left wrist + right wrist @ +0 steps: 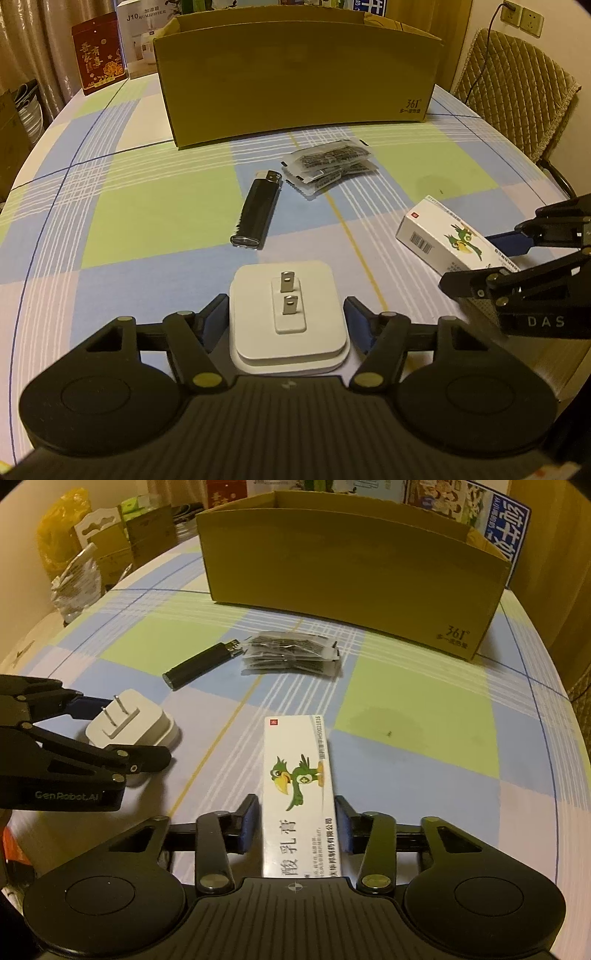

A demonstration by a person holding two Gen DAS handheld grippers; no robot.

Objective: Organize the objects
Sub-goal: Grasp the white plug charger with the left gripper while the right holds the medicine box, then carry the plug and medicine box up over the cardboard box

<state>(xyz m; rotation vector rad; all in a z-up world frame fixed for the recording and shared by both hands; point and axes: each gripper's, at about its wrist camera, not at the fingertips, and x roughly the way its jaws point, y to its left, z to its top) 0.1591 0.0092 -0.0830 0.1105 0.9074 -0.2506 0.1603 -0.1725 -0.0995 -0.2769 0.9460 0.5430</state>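
Observation:
A white plug adapter (288,314) lies prongs-up on the checked tablecloth (147,206). My left gripper (286,319) has its blue pads (216,317) pressed against both sides of it; the adapter (133,723) also shows in the right wrist view. A white medicine box (299,790) printed with a green bird lies lengthwise between the fingers of my right gripper (295,825). The right pad meets the box, and a slim gap shows at the left pad (248,823). A black lighter (258,210) and a pile of clear sachets (328,166) lie further ahead.
An open-topped cardboard box (295,77) stands across the far side of the table. Red and white cartons (99,51) stand at the back left. A padded chair (517,96) is at the right edge. Bags and boxes (81,554) crowd the far left in the right wrist view.

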